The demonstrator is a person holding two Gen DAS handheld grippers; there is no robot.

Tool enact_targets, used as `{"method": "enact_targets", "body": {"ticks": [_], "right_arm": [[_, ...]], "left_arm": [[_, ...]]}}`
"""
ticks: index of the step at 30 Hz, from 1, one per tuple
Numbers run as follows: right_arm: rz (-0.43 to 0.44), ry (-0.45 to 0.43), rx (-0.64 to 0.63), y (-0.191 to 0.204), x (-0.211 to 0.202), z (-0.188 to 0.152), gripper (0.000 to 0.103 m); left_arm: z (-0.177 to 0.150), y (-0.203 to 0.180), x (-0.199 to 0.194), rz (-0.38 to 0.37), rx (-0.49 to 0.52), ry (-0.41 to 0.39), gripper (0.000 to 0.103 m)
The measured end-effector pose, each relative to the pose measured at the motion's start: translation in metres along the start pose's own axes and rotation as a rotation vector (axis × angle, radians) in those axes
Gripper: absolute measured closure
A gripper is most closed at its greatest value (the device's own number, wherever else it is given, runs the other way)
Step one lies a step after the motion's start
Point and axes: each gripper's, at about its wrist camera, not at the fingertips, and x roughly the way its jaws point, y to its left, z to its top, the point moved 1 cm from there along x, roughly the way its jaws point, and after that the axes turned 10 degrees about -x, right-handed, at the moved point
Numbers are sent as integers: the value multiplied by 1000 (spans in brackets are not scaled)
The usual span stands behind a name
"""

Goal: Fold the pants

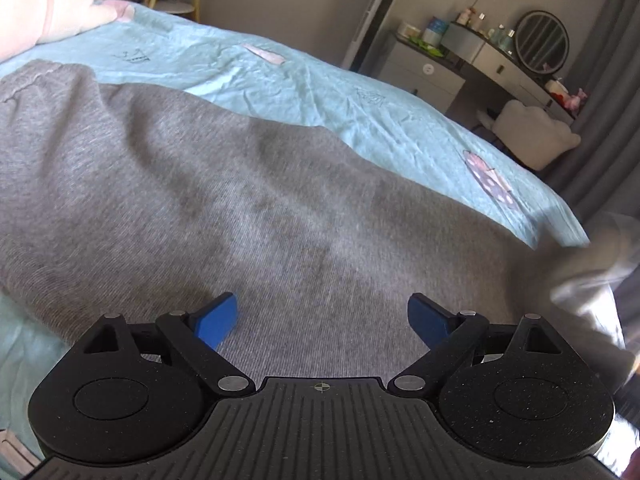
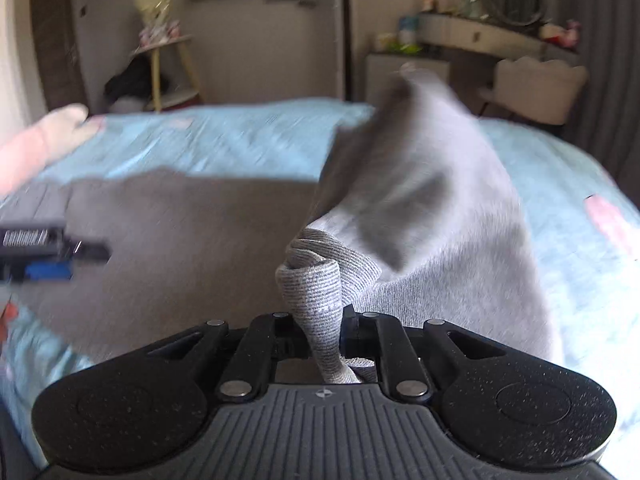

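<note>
The grey pants (image 1: 248, 200) are lying spread across the bed, over its light blue sheet (image 1: 320, 88), and they are filling most of the left wrist view, with the gathered waistband showing toward the far left edge of the bed beside a pink plush toy (image 1: 52, 8). The left tool (image 1: 322, 316) is hovering just over the flat grey cloth with its jaws standing wide apart, and the blue pads (image 1: 218, 318) are gripping nothing at all.

Over on the right wrist view, the right tool (image 2: 322, 332) is clamped nearly shut on a bunched fold of the pants (image 2: 316, 284), the ribbed knit squeezed into a thick twist between the black fingers. From that pinch the cloth is rising in a loose flap (image 2: 420, 152), standing up off the bed and blurring against the room behind. The rest of the garment is stretching flat to the left, where the left tool (image 2: 52, 256) is showing as a dark smear with a flash of blue near the left edge of the bed.

Beyond the far edge of the bed, a dressing table with a round mirror (image 1: 542, 42) and a pale chair (image 1: 536, 136) are sitting against the wall.
</note>
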Motion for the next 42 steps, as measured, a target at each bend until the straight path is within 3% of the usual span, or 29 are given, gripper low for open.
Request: {"method": "enact_targets", "body": {"ticks": [4, 7, 9, 11, 13, 14, 19, 22, 25, 26, 27, 32, 34, 38, 40, 42], "right_arm": [[99, 45, 59, 6, -7, -2, 69], [226, -21, 247, -19, -29, -12, 60], [221, -81, 411, -42, -42, -24, 53], [173, -81, 521, -58, -43, -37, 52], [74, 53, 560, -65, -27, -47, 58], [80, 95, 614, -69, -20, -54, 60], [129, 6, 737, -84, -24, -64, 60], [170, -15, 800, -92, -25, -72, 60], [204, -31, 857, -100, -23, -78, 60], [210, -34, 865, -101, -22, -79, 60], [212, -33, 864, -101, -22, -79, 60], [190, -31, 807, -98, -18, -71, 60], [183, -29, 796, -97, -18, -70, 60], [167, -27, 775, -95, -19, -68, 60], [158, -27, 766, -93, -20, -67, 60], [144, -28, 754, -91, -22, -67, 60]], "left_arm": [[-3, -4, 1, -2, 28, 7, 7], [-6, -10, 1, -25, 56, 28, 7], [-8, -16, 2, -48, 75, 52, 7], [-9, -26, 2, -97, 86, 87, 7], [-9, -41, 3, -155, 78, 118, 7], [-8, -49, 5, -188, 57, 140, 7], [-11, -90, 44, -356, -93, 342, 8], [-18, -112, 80, -321, -112, 439, 16], [-23, -127, 98, -310, -89, 450, 20], [-23, -132, 100, -326, -85, 450, 26], [-24, -135, 104, -344, -94, 467, 39], [-37, -135, 127, -350, -195, 525, 58], [-39, -130, 131, -365, -228, 522, 57], [-38, -138, 128, -381, -176, 525, 50], [-36, -139, 127, -359, -163, 525, 56], [-33, -138, 129, -313, -165, 528, 83]]}}
